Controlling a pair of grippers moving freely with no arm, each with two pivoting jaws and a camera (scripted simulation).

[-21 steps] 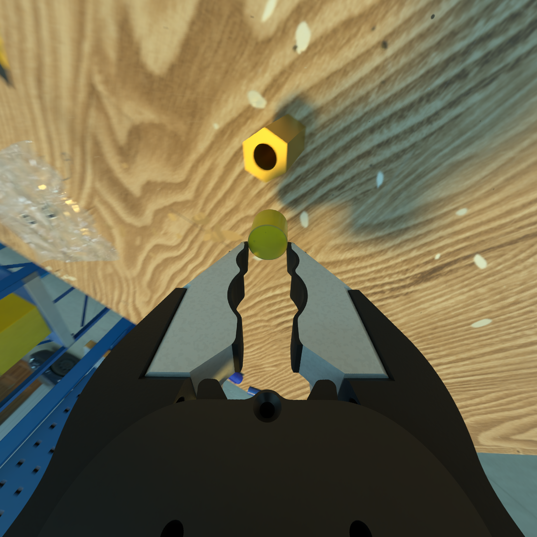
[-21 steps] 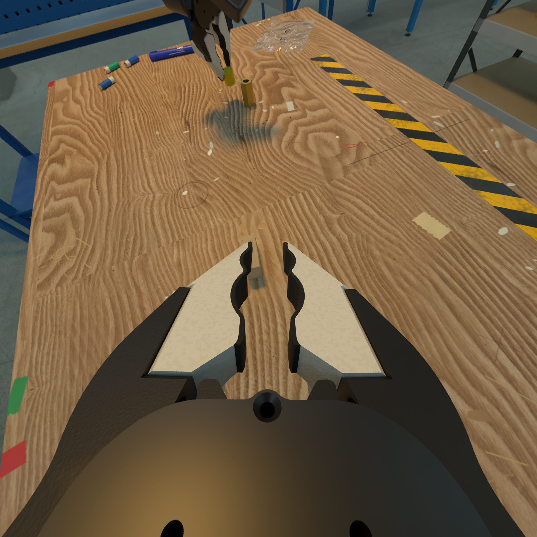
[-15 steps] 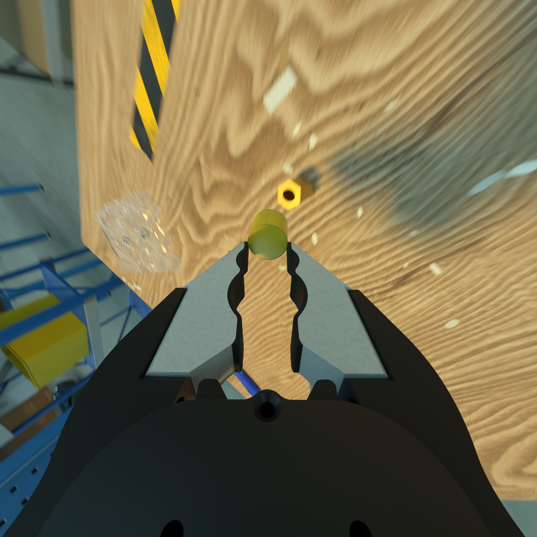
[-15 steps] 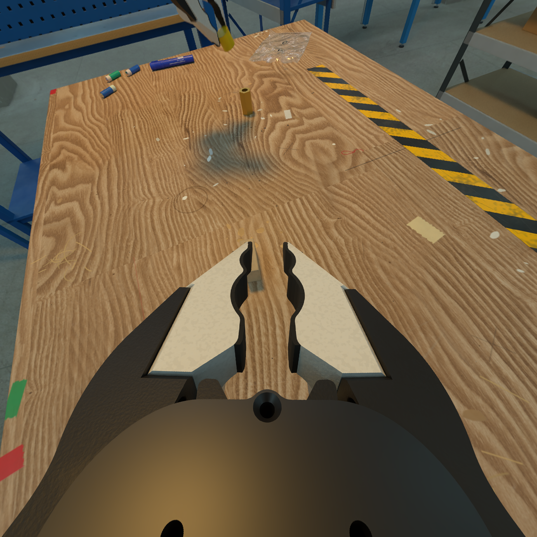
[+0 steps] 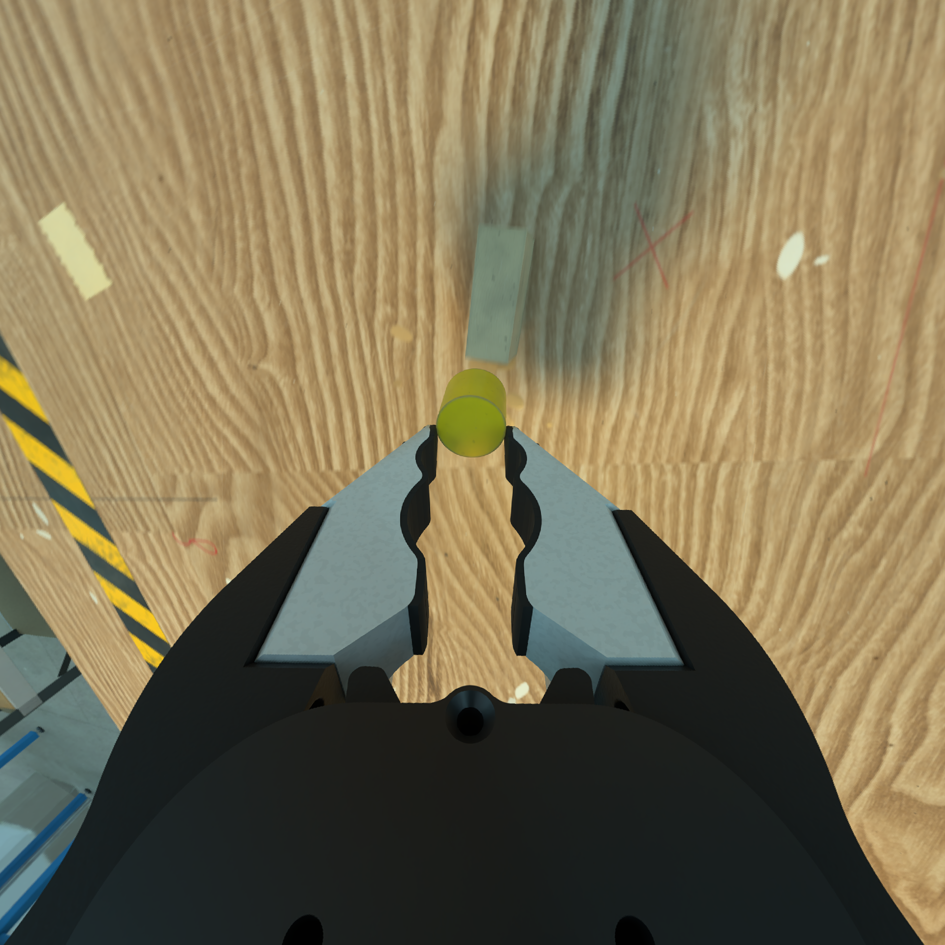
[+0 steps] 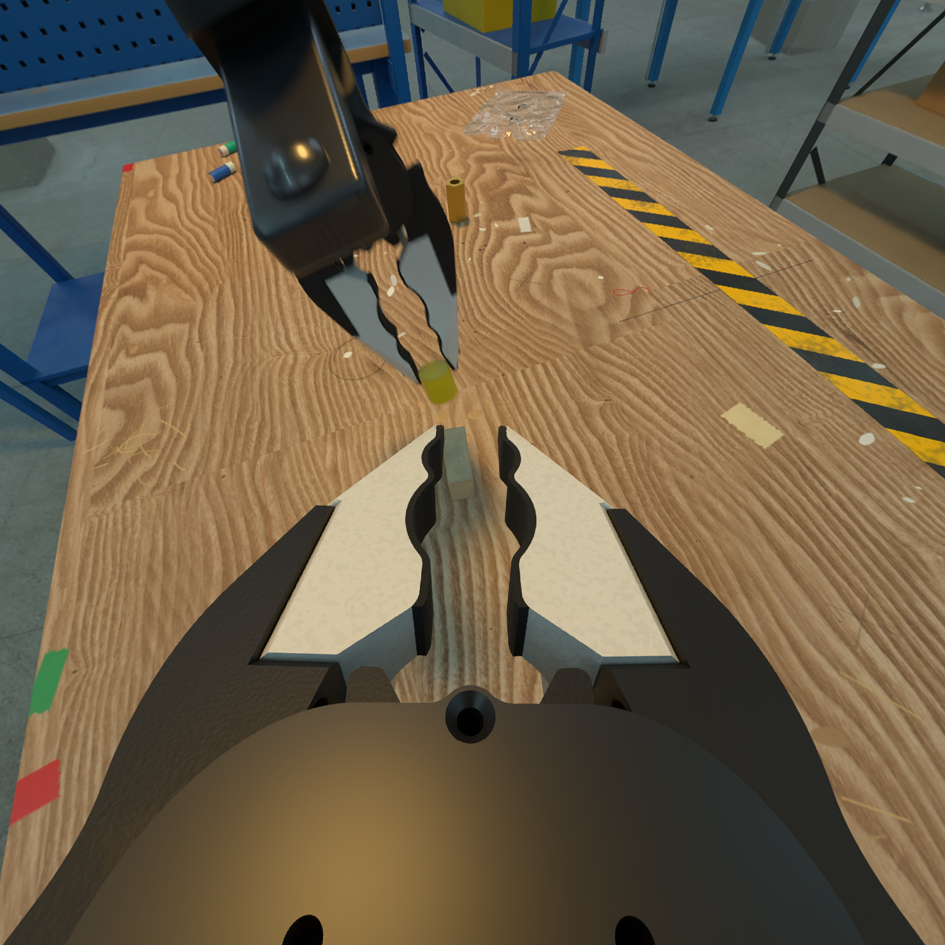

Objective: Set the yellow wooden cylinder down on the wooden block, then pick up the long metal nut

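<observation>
So far nothing is placed. On the bench, the left gripper has its fingers closed on the cylinder, in the air just short of the block. The right gripper hangs empty, fingers parted around the block. The nut stands untouched far back, right of the left gripper.

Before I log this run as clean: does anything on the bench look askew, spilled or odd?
Nothing serious. The long metal nut stands upright, the wooden block lies flat, and the yellow wooden cylinder sits squarely in the left gripper. Only litter: a crumpled plastic bag and pale flecks.
</observation>
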